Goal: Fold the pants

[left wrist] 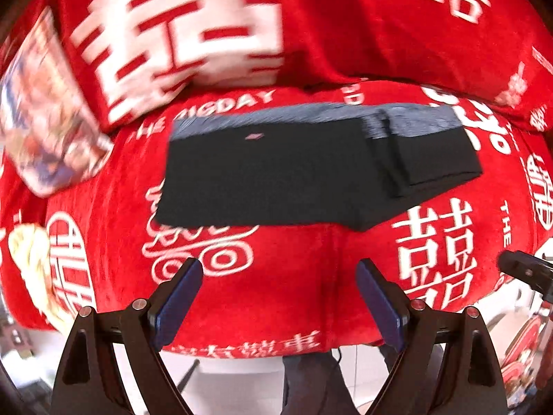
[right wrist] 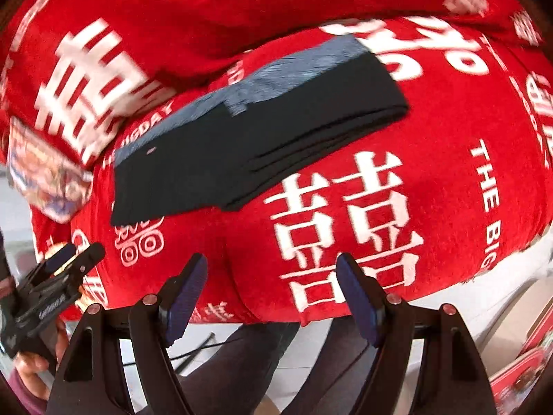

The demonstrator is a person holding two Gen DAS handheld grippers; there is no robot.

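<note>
Toward the far edge of the desk, on the red blanket [left wrist: 293, 276], the dark pants [left wrist: 276, 173] lie folded into a compact stack, grey waistband away from the person. Both the left gripper [left wrist: 280, 297] and the right gripper [right wrist: 273, 294] hang over the near edge, fingers spread wide and empty. I'd worry the plush blanket bunches under a nudge and the upper layers slide askew.

A home, likely a bedroom: a red blanket [left wrist: 276, 294] with white wedding characters covers a bed, a pillow [left wrist: 45, 131] at its corner.
</note>
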